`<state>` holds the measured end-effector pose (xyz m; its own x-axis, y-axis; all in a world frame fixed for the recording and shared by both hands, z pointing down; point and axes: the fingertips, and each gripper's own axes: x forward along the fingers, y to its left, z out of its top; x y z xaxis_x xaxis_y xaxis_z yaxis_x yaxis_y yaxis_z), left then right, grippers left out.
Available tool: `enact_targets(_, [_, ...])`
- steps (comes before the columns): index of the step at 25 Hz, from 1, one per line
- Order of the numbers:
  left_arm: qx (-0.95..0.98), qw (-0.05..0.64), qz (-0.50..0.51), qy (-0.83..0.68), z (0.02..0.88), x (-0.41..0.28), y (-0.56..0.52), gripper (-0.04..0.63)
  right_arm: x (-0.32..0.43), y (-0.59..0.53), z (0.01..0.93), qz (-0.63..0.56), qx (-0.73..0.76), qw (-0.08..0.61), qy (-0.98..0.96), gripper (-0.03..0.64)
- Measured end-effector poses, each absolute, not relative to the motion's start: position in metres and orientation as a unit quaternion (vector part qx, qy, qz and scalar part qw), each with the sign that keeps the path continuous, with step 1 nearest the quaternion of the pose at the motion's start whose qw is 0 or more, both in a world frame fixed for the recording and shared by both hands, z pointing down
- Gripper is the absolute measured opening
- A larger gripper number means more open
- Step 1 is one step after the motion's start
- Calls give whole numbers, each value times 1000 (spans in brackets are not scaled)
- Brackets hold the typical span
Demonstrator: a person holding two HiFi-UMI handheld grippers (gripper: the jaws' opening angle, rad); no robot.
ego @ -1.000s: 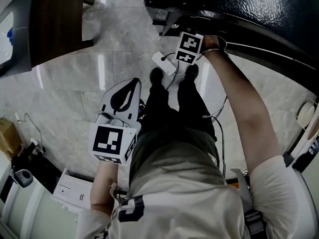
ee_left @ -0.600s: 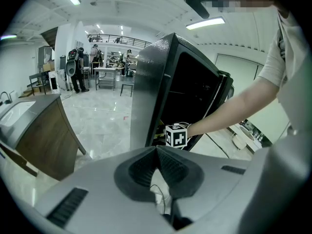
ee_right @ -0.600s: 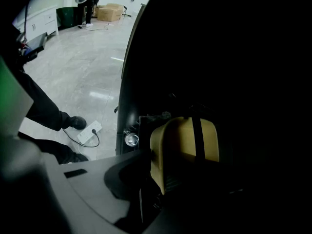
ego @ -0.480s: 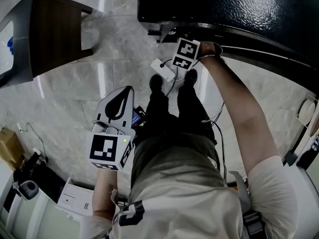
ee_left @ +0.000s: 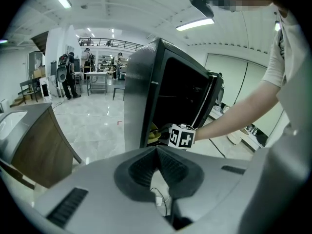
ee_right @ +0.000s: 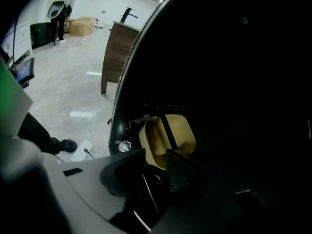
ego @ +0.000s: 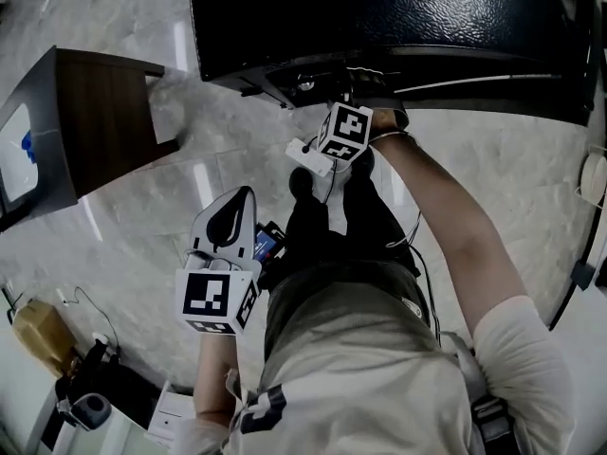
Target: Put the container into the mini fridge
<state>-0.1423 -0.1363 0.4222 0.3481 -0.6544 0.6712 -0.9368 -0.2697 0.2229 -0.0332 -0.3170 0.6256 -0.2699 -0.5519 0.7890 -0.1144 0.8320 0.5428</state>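
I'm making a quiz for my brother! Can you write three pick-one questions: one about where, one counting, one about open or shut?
1. Where is the yellow plastic container? A on the floor; B on a chair; C at the black mini fridge's dark opening.
2. How many grippers hold something? A none; B one; C two.
3. How are the left gripper's fingers? A shut, empty; B wide apart; C shut on a bottle.
Answers: 1 C, the right gripper view shows it against the dark inside; 2 B, only the right gripper grips the container; 3 A, the tips meet with nothing between.
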Motion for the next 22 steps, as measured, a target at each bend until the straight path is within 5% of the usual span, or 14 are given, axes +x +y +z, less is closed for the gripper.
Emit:
enact_targets(9, [806, 271, 219, -478, 400, -112, -156, 57, -24, -263, 515, 94, 374, 382, -840, 118])
enact_targets(22, [836, 208, 210, -463, 360, -95, -149, 57, -20, -193, 413, 130, 377, 269, -877, 118])
